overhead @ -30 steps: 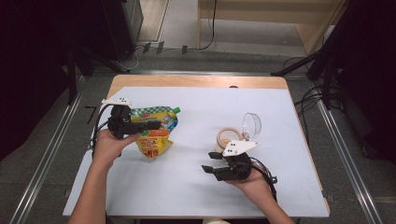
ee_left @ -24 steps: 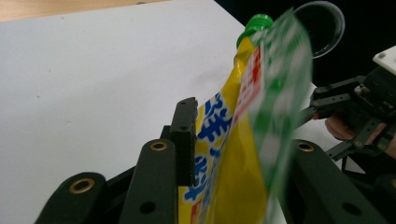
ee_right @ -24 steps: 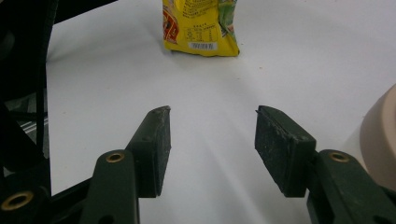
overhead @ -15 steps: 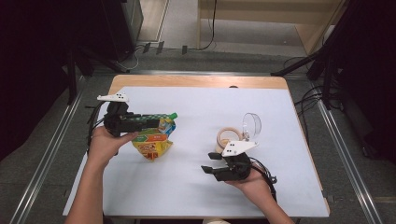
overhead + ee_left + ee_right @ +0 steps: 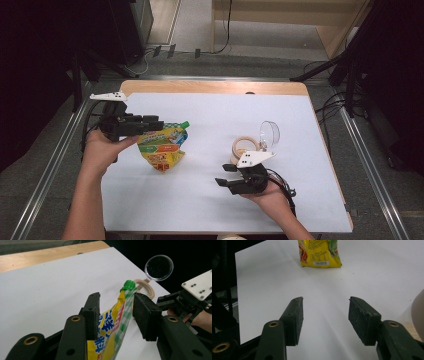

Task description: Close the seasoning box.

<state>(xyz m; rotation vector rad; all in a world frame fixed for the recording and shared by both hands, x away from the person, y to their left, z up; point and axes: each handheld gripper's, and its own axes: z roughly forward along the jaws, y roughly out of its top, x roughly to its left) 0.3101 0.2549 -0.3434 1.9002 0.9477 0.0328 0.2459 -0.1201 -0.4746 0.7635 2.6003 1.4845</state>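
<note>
A yellow drink pouch [image 5: 162, 147] with a green cap [image 5: 185, 124] lies flat on the white sheet [image 5: 225, 115]. My left gripper [image 5: 157, 122] hovers over its upper left edge. Its jaws have just been opening. In the left gripper view the pouch [image 5: 117, 322] sits in the gap between the pads, which stand apart from it, and the cap [image 5: 129, 285] points away. My right gripper [image 5: 222, 175] rests low at the front right, open, its jaws [image 5: 325, 302] holding nothing and aimed at the pouch's bottom end [image 5: 319, 252].
A wooden ring [image 5: 245, 146] and a clear round lens on a stem [image 5: 270, 134] sit just beyond the right gripper. The bare wooden table edge [image 5: 215, 87] runs along the far side. Metal rails flank the table.
The left gripper has risen and drawn back to the left while its jaws widened. The pouch is let go and lies on the sheet. The right gripper has kept still.
</note>
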